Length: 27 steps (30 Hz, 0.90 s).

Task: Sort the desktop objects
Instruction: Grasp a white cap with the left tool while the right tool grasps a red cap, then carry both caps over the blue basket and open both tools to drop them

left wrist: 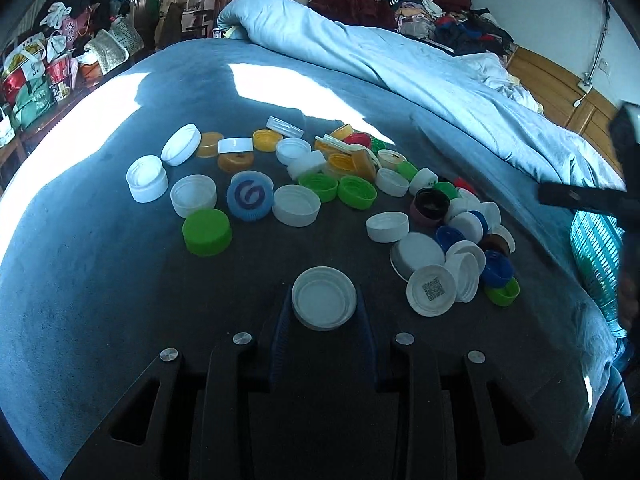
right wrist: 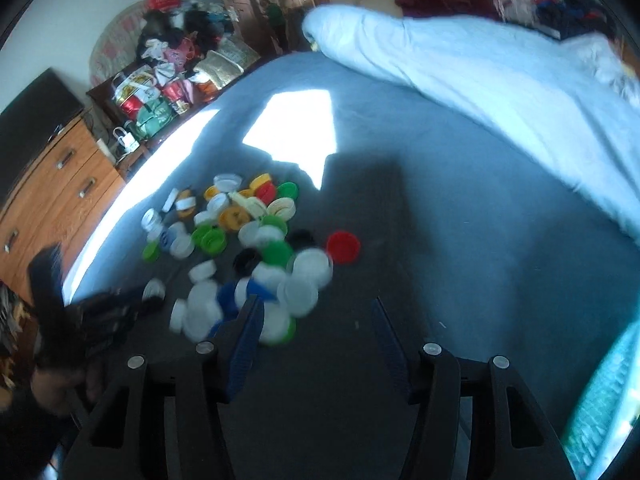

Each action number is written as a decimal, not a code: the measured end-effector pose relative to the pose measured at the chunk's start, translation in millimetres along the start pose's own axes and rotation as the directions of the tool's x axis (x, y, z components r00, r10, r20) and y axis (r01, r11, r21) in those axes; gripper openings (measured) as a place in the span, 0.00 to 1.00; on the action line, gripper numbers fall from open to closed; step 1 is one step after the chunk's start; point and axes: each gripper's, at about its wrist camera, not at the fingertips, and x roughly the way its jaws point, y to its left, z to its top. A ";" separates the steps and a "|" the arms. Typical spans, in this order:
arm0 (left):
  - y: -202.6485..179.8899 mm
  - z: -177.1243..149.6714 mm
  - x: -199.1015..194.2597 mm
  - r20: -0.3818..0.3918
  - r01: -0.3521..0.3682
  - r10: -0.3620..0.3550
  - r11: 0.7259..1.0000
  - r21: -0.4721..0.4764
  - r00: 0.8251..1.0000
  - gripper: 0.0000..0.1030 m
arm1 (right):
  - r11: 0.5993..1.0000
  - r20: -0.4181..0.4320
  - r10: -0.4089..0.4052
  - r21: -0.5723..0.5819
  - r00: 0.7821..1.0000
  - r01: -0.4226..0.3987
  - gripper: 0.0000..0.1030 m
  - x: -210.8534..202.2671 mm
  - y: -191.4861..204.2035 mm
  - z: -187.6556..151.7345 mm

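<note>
My left gripper [left wrist: 324, 304] pinches a white cap [left wrist: 324, 303] by its rim — it could squirt out; my right gripper [right wrist: 316, 312] gapes empty.

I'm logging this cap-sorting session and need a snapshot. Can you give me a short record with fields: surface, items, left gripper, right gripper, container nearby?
surface: blue bedspread, partly sunlit
items: loose pile of bottle caps, mostly white, with green, yellow, blue, red and dark ones
left gripper: left gripper shut on a white cap, open side up
right gripper: right gripper open, nothing between its fingers, at the near edge of the pile; view blurred
container nearby: teal slotted basket at the bed's right edge
</note>
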 end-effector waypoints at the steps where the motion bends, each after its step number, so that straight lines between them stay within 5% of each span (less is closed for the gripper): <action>1: 0.5 -0.3 -0.1 0.001 0.003 -0.003 1.000 -0.003 1.000 0.27 | 0.999 -0.010 0.006 0.034 1.000 -0.006 0.58 12.7 -5.7 7.0; 4: 2.6 -0.8 0.2 0.000 0.014 -0.014 1.000 -0.014 1.000 0.27 | 0.995 -0.013 -0.008 0.101 1.000 0.009 0.57 38.7 -16.8 20.6; 13: 7.9 -0.4 1.1 -0.004 0.047 -0.048 0.998 -0.044 0.999 0.27 | 0.997 -0.054 -0.066 0.038 0.996 0.068 0.57 80.7 -11.5 34.9; 17: 7.8 -0.4 1.0 -0.007 0.045 -0.045 0.998 -0.044 0.999 0.27 | 0.996 -0.078 -0.089 -0.004 0.993 0.089 0.32 92.1 -2.4 31.0; 27: 5.1 4.4 -9.7 0.015 -0.004 0.005 0.999 -0.044 1.000 0.27 | 0.992 0.064 -0.090 -0.088 0.994 0.096 0.31 23.5 24.4 30.8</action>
